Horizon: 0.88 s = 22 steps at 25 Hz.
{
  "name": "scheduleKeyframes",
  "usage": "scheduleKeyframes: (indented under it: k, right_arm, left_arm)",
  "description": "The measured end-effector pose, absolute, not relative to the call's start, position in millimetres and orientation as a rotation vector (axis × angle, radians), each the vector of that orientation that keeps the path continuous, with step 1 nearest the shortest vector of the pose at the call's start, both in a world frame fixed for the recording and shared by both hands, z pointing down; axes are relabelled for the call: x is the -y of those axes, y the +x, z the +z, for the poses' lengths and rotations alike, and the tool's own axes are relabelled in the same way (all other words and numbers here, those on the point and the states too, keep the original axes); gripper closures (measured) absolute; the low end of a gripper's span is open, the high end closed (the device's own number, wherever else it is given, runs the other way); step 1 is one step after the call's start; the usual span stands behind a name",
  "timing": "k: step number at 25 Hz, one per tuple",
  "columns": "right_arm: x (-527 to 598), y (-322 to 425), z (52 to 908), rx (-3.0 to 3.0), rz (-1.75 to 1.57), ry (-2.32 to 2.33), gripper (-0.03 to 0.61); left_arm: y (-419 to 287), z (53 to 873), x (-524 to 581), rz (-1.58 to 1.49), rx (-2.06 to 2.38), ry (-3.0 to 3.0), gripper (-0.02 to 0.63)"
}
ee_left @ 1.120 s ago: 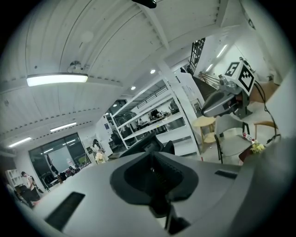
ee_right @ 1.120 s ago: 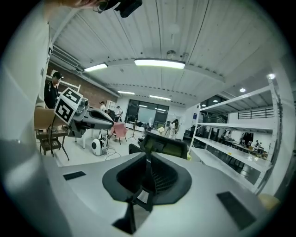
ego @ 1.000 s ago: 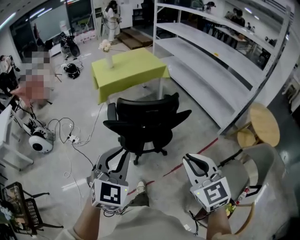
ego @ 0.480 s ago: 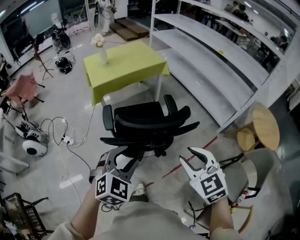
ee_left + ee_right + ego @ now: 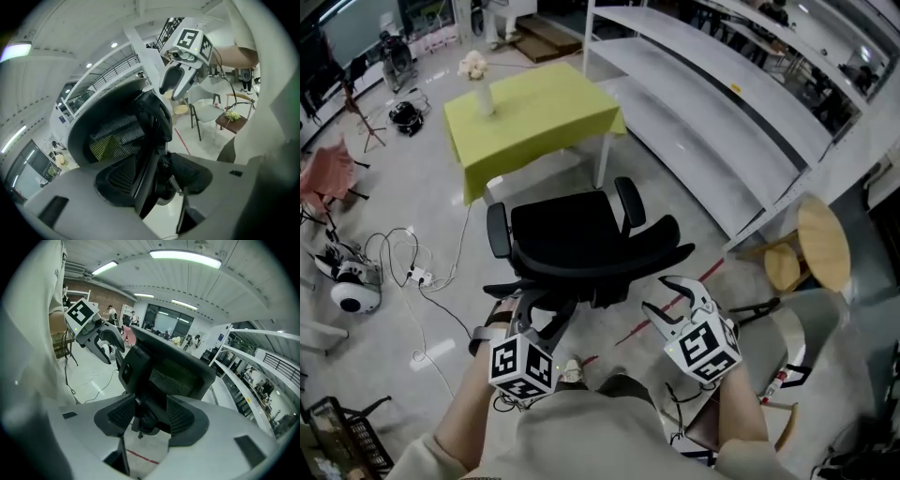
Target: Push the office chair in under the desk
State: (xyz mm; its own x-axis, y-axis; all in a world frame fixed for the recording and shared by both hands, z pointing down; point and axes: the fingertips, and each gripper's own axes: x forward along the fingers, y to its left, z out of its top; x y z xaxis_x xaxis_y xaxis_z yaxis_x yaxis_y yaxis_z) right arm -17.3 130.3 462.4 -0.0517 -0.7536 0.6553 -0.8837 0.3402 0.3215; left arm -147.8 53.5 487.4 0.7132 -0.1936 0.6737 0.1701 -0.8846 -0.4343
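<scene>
Jaws on both grippers are spreading apart at this moment. In my head view the office chair (image 5: 581, 239) stands mid-floor, with its backrest (image 5: 609, 262) toward me and its seat facing the desk (image 5: 534, 117) with the yellow-green cloth. Chair and desk are near each other but apart, and the seat is not under the top.

My left gripper (image 5: 546, 314) sits low at the left end of the backrest. Its own view shows the backrest's black edge standing between the two opening pads, which do not appear to press on it. My right gripper (image 5: 668, 298) is at the backrest's right end. Its view shows the chair's rear support lined up between the jaws, and the pads are clear of it.

A vase of flowers (image 5: 478, 80) stands on the desk's far-left corner. Grey shelving (image 5: 703, 112) runs along the right, and cables (image 5: 412, 272) lie on the floor to the left.
</scene>
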Motion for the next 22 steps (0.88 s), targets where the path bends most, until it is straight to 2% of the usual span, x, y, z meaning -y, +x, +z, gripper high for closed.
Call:
scheduleKeyframes:
  k: [5, 13, 15, 16, 17, 22]
  right_arm:
    - [-114.8, -0.5, 493.8, 1.845, 0.217, 1.317, 0.344]
    - [-92.1, 16.0, 536.1, 1.826, 0.194, 1.087, 0.341]
    - [-89.7, 21.7, 543.4, 1.818, 0.197, 1.066, 0.341]
    - [-87.8, 24.3, 544.8, 1.817, 0.189, 1.066, 0.345]
    - [-85.9, 26.0, 545.0, 1.818, 0.180, 1.067, 0.377]
    - [-79.9, 30.5, 542.7, 1.853, 0.175, 1.049, 0.383]
  left_arm:
    - [-145.2, 510.2, -40.1, -1.138, -0.045, -2.384, 0.368]
    - [-142.6, 542.8, -15.4, -1.298, -0.134, -2.258, 0.381]
    - [-139.8, 543.8, -10.6, -1.300, -0.167, -2.239, 0.434]
    - [-138.8, 544.0, -9.3, -1.302, -0.171, -2.237, 0.433]
    - [-138.4, 544.3, -8.3, -1.303, -0.172, -2.238, 0.431]
    - [-135.1, 544.2, -3.8, -1.290, -0.188, -2.269, 0.422]
